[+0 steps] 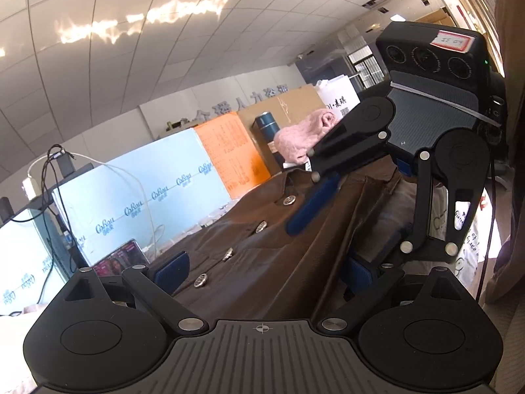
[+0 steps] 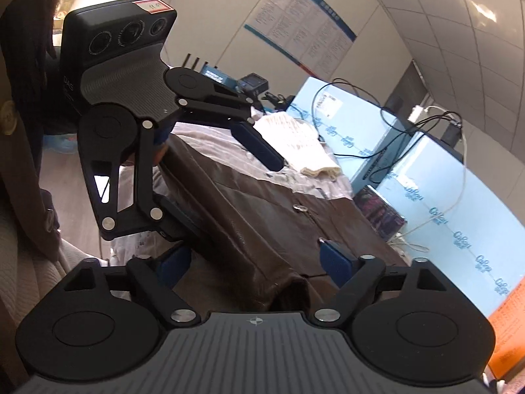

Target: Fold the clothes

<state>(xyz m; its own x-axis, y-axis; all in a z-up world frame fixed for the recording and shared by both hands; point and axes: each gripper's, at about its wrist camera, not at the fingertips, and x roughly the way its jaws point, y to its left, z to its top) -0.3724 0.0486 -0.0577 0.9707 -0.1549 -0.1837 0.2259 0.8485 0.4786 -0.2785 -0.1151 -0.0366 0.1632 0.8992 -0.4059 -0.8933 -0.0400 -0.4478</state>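
With both my grippers spread wide and nothing between their blue pads, I am set at opposite ends of the brown buttoned jacket [image 1: 262,229], which lies flat along the table over a pale striped cloth [image 2: 210,139]. My left gripper [image 1: 262,269] looks up the button row toward the collar; my right gripper [image 2: 256,259] looks back from the other end, where a rumpled dark fold sits just under its fingers. Each camera shows the other tool with its fingers open above the garment's long edge nearest me.

I judge the step to be taking hold of that near edge for a lengthwise fold. To do it well I should lower both sets of fingers to the same edge, pinch only the top layers and not the striped cloth below, close evenly, then lift and carry both ends together so the crease runs straight. The metal buttons [image 1: 226,253] should stay clear of the pads, and the pink knit [image 1: 302,134] beyond the collar should be left alone.
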